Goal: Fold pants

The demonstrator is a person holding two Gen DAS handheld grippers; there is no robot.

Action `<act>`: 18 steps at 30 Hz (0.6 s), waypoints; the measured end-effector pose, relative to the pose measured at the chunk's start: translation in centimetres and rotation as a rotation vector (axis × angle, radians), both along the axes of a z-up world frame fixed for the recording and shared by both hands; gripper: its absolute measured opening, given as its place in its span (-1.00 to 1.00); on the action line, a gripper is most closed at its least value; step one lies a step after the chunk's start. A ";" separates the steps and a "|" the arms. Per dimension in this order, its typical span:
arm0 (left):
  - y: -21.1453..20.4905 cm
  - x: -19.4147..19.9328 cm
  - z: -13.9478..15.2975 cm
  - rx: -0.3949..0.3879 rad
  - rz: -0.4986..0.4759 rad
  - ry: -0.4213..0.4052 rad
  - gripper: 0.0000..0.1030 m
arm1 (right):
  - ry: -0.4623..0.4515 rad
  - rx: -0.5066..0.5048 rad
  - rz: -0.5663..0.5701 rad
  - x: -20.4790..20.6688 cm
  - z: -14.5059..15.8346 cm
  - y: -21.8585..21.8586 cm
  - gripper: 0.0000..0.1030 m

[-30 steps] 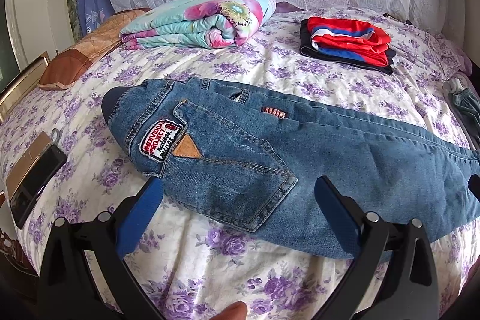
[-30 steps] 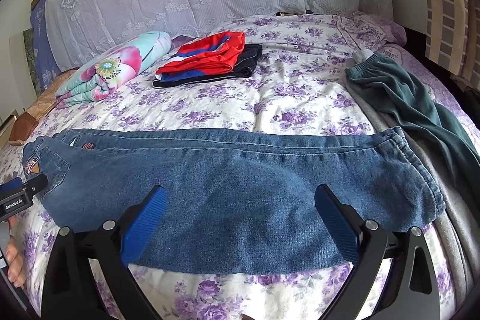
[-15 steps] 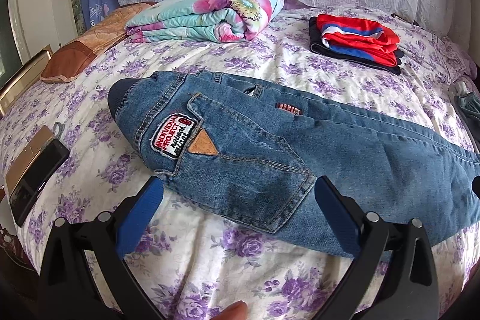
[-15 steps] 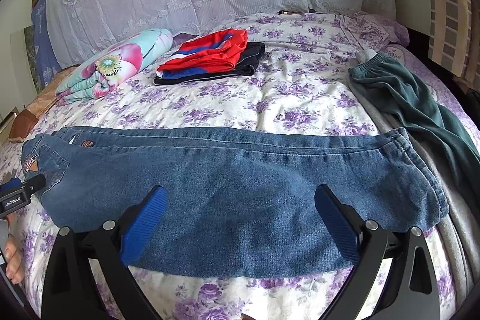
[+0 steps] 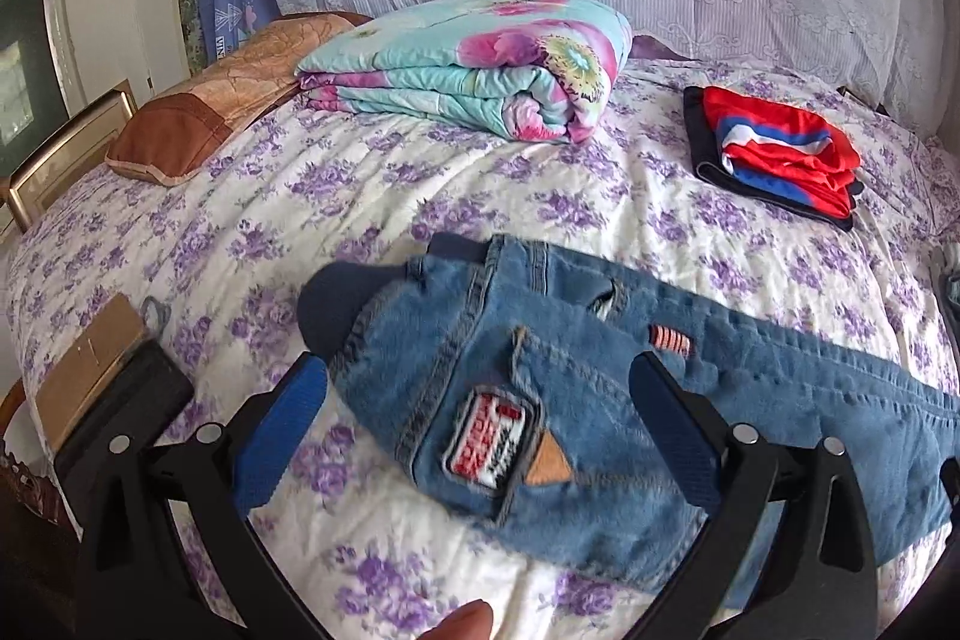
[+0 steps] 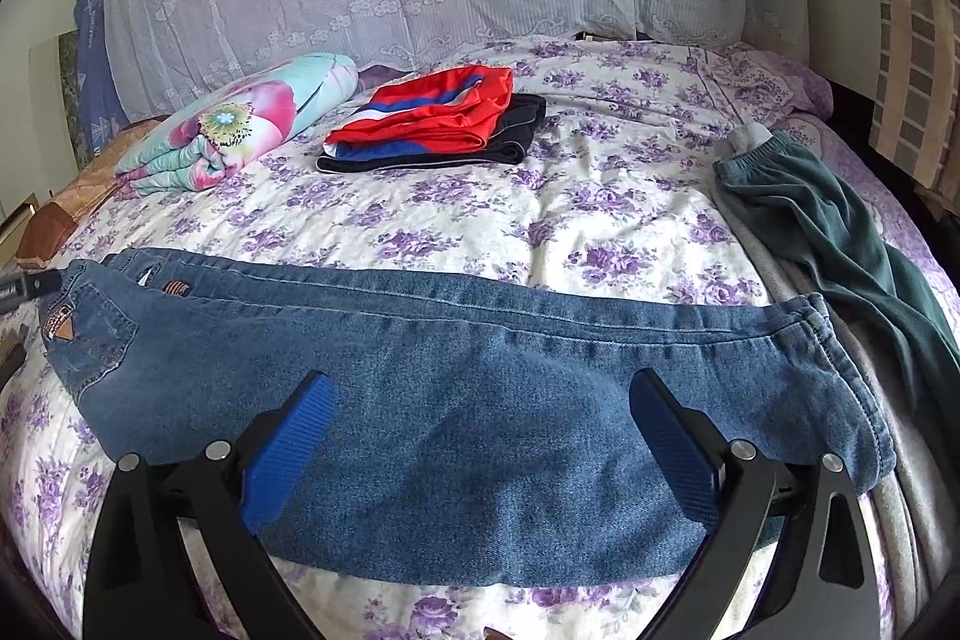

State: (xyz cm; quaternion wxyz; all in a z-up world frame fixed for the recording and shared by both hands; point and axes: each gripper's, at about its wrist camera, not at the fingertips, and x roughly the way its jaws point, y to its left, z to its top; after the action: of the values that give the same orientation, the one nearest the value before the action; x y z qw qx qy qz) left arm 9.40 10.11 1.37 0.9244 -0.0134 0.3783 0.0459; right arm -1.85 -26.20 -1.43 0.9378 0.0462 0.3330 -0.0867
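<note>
with both jaws wide and empty, i'd set my left hand-held gripper (image 5: 480,424) squarely on the jeans (image 6: 480,400) waistband and my right hand-held gripper (image 6: 480,436) near the hem.

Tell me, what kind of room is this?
Most likely a bedroom: a bed with a purple-flowered white quilt, a folded floral blanket, and a brown pillow near its head.
</note>
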 end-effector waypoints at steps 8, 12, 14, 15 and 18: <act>-2.5 9.6 -0.8 -0.001 -0.018 0.193 0.91 | 0.014 0.006 -0.027 0.0 -0.4 -0.3 0.93; -3.0 10.3 -3.9 0.135 -0.031 0.290 0.91 | 0.012 0.005 -0.038 0.1 -0.3 -0.8 0.93; -2.3 8.5 -4.2 0.148 -0.041 0.276 0.91 | 0.012 0.013 -0.041 0.1 -0.3 -1.0 0.93; -1.8 7.1 -4.0 0.141 -0.050 0.257 0.91 | 0.012 0.016 -0.040 0.1 -0.4 -1.1 0.93; 0.5 2.4 -4.3 0.146 -0.041 0.229 0.92 | 0.009 0.019 -0.036 0.1 -0.4 -1.0 0.93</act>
State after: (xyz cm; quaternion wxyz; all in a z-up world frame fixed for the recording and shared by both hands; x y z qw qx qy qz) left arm 11.85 10.57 -2.97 0.8744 0.0670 0.4773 0.0559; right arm -1.80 -27.24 -1.87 0.9341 0.0608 0.3371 -0.1005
